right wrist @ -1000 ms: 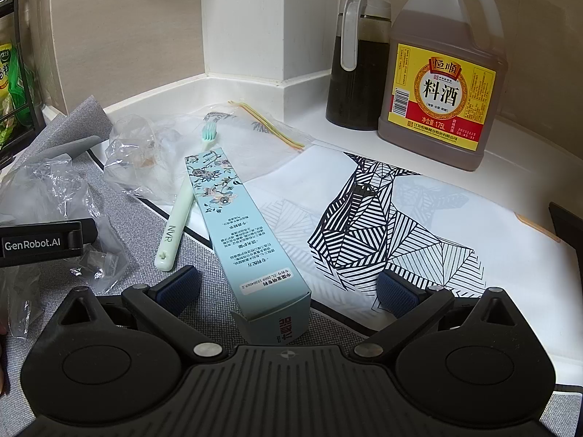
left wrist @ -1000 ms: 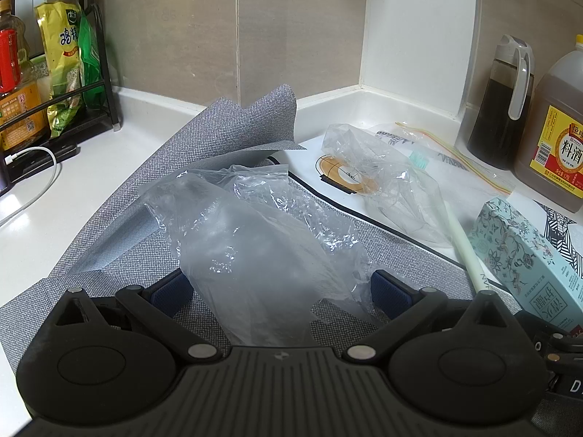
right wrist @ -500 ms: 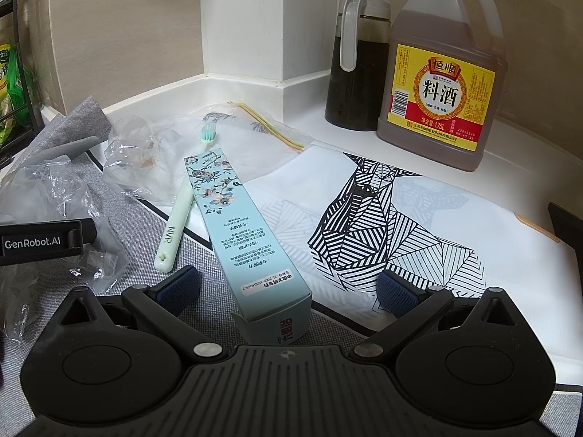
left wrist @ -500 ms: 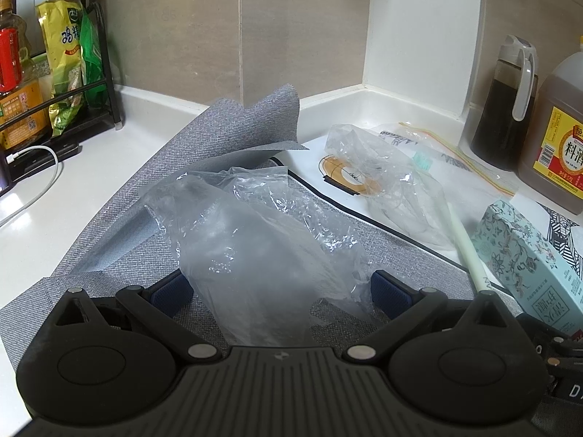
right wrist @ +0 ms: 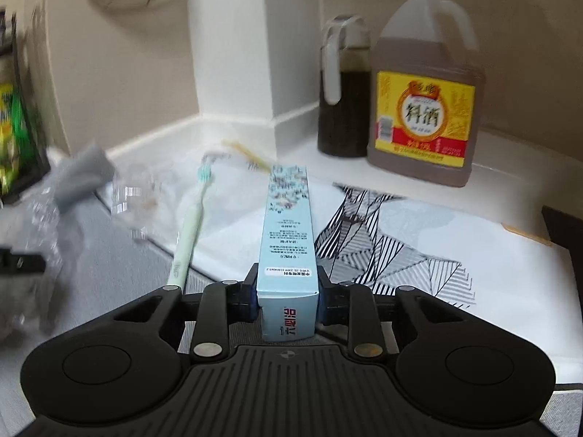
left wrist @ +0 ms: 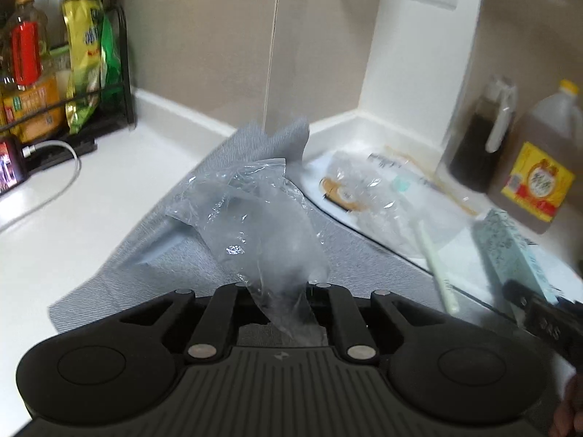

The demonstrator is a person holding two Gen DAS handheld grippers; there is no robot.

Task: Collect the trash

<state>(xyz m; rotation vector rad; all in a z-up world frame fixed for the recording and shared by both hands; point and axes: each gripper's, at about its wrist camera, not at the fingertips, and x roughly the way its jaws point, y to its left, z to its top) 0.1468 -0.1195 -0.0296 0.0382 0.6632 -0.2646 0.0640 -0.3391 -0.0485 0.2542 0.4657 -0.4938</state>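
A: Left gripper?
B: Jaws closing, pinching clear plastic bag above grey mat.
A: Right gripper?
B: Jaws closing, clamped on blue floral box. Jug label: 料酒.

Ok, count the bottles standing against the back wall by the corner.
2: a dark pitcher-style bottle beside the white corner column, and a yellow-capped jug right of it. Others may sit outside view.

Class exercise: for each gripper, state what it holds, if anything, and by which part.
The left gripper is closing on the clear plastic bag, pinching its near, bunched end. The right gripper is closing on the toothpaste box, across its near end.
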